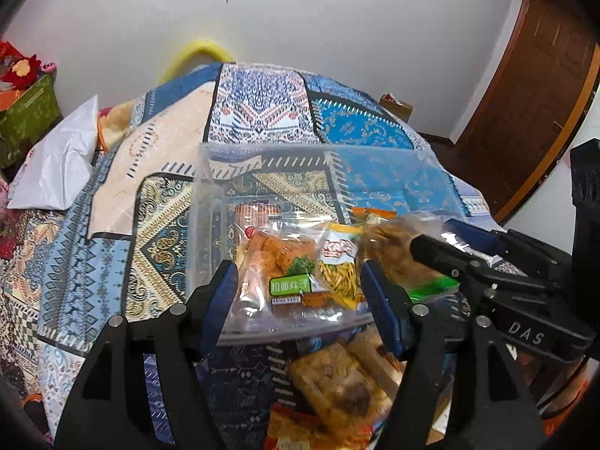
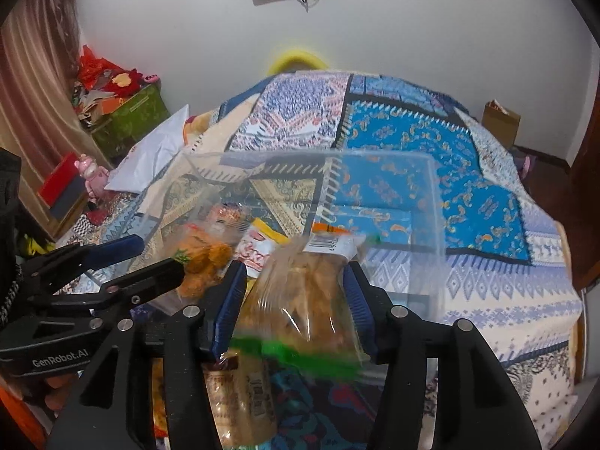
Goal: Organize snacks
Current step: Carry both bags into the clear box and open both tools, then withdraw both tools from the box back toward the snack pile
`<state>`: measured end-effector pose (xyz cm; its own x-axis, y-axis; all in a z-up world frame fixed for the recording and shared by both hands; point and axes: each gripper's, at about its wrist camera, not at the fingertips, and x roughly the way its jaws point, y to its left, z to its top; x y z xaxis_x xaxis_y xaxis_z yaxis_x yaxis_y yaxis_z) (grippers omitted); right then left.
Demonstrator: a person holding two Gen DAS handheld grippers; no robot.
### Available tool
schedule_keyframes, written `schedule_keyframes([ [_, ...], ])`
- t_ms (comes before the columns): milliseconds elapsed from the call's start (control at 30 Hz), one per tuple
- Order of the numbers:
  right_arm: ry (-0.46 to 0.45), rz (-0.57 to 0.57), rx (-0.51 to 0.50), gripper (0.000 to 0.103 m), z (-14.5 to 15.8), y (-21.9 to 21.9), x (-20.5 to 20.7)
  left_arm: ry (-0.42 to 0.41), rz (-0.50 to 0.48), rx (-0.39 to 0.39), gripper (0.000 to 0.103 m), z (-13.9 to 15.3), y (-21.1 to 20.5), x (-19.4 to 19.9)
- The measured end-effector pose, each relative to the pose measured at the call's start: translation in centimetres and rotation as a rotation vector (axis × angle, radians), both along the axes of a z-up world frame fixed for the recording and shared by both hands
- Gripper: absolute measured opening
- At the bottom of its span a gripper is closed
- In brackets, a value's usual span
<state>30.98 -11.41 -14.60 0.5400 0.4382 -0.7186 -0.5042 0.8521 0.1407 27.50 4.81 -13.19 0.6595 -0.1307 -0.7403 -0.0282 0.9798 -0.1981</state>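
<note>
On the patterned bedspread [image 2: 431, 172], a snack packet [image 2: 303, 300] lies between the right gripper's [image 2: 296, 303] jaws.

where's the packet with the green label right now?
In the left wrist view the green-label packet sits centre frame between the left gripper fingers, inside the clear plastic bin, with the yellow fries packet right beside it.

Clear glossy plastic bin [image 1: 210, 202]; crinkly glossy film snack packets [image 1: 285, 281]; matt patterned cloth cover [image 1: 93, 225]; door [image 1: 525, 112], seemingly varnished wood.
</note>
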Motion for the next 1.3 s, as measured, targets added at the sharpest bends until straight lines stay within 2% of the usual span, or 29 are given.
schedule_keyframes([
  [167,-0.069,-0.004,-0.003,0.059,2.2,-0.9,-1.8,-0.025,-0.005,0.007,0.070,1.6,0.1,-2.2],
  [267,-0.090,0.006,0.016,0.062,3.3,-1.7,-3.5,-0.021,-0.009,0.026,0.070,2.0,0.1,-3.7],
  [367,-0.099,0.015,0.033,0.070,3.6,-2.6,-5.2,-0.002,-0.013,0.016,0.070,1.9,0.3,-5.3],
  [467,-0.105,0.015,0.025,0.071,3.4,-3.3,-6.7,0.016,-0.021,0.030,0.070,1.4,0.2,-6.9],
  [633,-0.057,0.052,-0.009,0.071,2.0,-3.9,-9.0,0.068,-0.035,0.044,0.070,-0.2,0.1,-9.6],
  [900,0.046,0.090,-0.077,0.071,-2.5,-4.8,-12.0,0.146,-0.037,0.030,0.070,-3.1,-0.1,-12.9],
  [1033,0.076,0.099,-0.100,0.071,-3.9,-4.7,-12.4,0.161,-0.051,0.032,0.070,-4.1,-0.7,-13.9],
  [1100,0.081,0.105,-0.108,0.071,-4.4,-4.3,-12.2,0.153,-0.059,0.050,0.075,-4.4,-1.1,-14.2],
  [1300,0.075,0.133,-0.118,0.073,-4.7,-2.8,-11.3,0.151,-0.063,0.071,0.080,-4.8,-1.6,-13.3],
])
